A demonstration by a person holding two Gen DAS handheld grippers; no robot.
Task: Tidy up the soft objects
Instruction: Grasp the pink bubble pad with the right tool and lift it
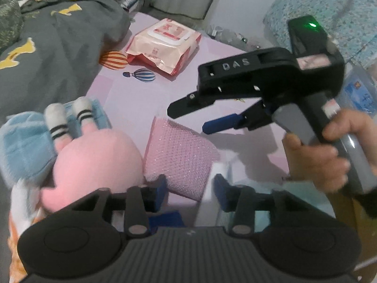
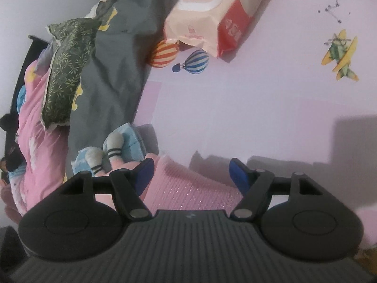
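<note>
A pink plush toy (image 1: 94,162) with striped white feet lies on a pale blue plush (image 1: 23,146) at the left of the pink bed sheet (image 1: 132,101). A pink bubble-wrap sheet (image 1: 181,155) lies beside it. My left gripper (image 1: 190,186) is open, its blue pads on either side of the bubble wrap's near edge. My right gripper (image 1: 190,118) is open and empty, hovering just above the bubble wrap. In the right wrist view the right gripper (image 2: 190,172) is open over the bubble wrap (image 2: 188,184), with the plush toy's feet (image 2: 106,153) to its left.
A pack of wet wipes (image 1: 165,44) lies further back on the sheet. A grey quilt (image 1: 54,54) is bunched along the left side, with a green patterned pillow (image 2: 66,70) beyond it. A pale blue patterned surface (image 1: 329,11) rises at the right.
</note>
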